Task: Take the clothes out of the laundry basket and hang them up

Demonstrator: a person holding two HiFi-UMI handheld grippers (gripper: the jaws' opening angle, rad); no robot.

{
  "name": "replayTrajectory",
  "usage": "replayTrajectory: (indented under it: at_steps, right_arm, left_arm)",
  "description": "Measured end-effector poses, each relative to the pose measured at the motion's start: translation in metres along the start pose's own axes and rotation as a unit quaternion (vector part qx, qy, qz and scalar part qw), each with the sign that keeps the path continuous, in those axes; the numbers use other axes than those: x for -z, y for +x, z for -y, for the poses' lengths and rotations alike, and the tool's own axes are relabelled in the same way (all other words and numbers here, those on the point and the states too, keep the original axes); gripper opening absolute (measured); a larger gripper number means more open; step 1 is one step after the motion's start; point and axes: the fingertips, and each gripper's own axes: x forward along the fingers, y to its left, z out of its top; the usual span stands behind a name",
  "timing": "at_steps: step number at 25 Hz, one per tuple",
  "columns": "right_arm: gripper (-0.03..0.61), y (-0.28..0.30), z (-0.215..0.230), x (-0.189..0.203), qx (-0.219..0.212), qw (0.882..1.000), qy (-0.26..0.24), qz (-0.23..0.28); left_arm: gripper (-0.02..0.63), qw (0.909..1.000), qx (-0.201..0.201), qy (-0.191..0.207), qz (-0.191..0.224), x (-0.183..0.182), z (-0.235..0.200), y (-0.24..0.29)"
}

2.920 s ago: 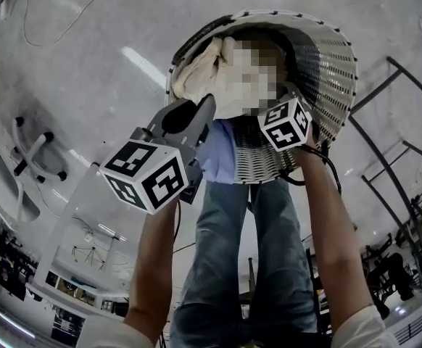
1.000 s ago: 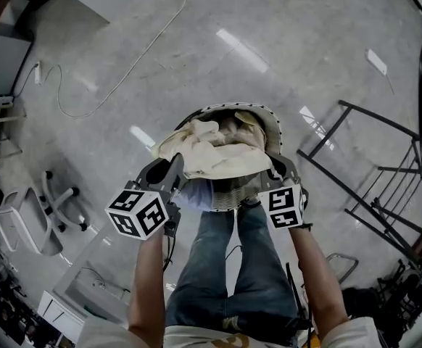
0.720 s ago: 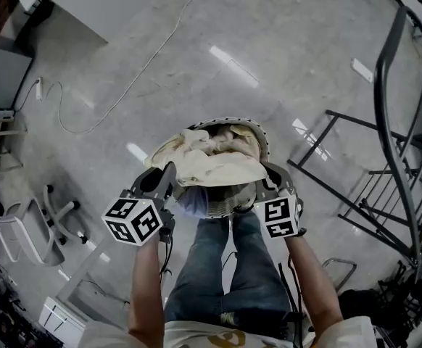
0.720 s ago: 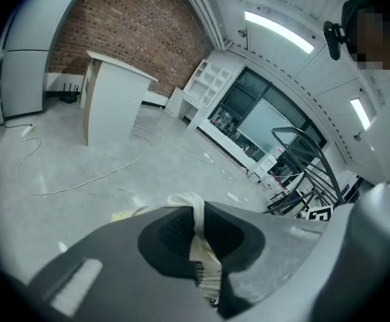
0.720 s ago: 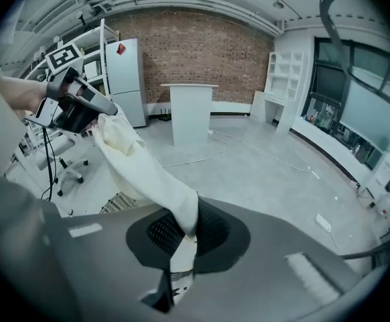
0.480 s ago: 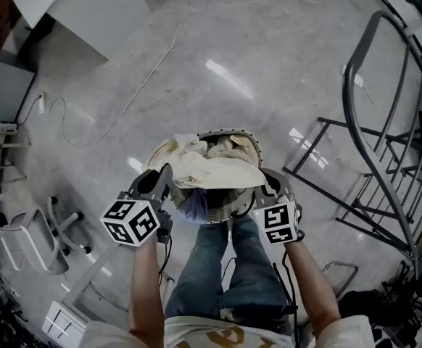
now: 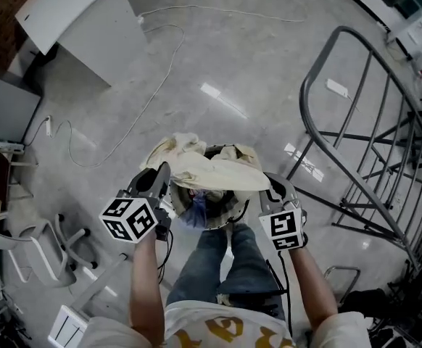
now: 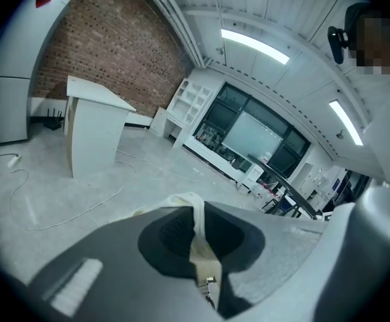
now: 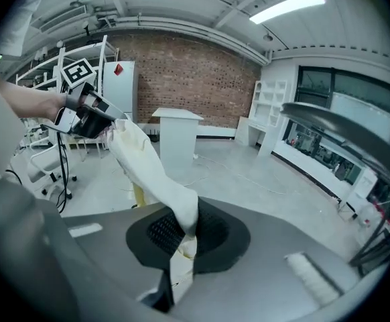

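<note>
Above the basket (image 7: 229, 214), left tool (image 7: 160, 179) and right tool (image 7: 272, 186), cloth (image 7: 211, 171) taut between.

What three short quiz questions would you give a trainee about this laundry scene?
1. True or false: the right hand-held gripper is open and empty.
2. What does the left hand-held gripper clamp? A. the cream garment B. a white cable C. nothing
3. What colour is the cloth inside the laundry basket?
Key: 1 false, it is shut on the cream garment; 2 A; 3 blue.
</note>
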Motion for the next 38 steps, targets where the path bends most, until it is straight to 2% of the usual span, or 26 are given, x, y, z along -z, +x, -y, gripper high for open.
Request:
replayTrajectory:
  at_steps: [8, 13, 19, 23, 38]
  right_arm:
    - [0.032, -0.059, 0.023, -0.03, 0.033, 0.999, 0.002, 0.011]
    - [0.032, -0.099, 0.036, -0.034, 0.061, 0.998, 0.009, 0.008]
    - [0.032, -0.156, 0.067, -0.033, 0.109, 0.994, 0.032, 0.006]
    - [0.032, -0.186, 0.086, -0.04, 0.136, 0.99, 0.029, 0.01]
    - [0.032, -0.278, 0.21, -0.07, 0.194, 0.979, 0.0, 0.066]
  left_arm:
    - [0.022, 0.9986, 0.043, 0.028, 0.008, -0.04, 0.045, -0.002]
    - [0.022, 0.996, 0.078, 0.043, 0.008, -0.058, 0.078, 0.002]
    - [0.022, 0.9881, 0.137, 0.07, 0.004, -0.077, 0.141, 0.017]
    - [0.022, 0.9823, 0.165, 0.089, 0.005, -0.092, 0.175, 0.027]
    - [0.022, 0.9699, 0.195, 0.134, 0.058, -0.151, 0.314, 0.073]
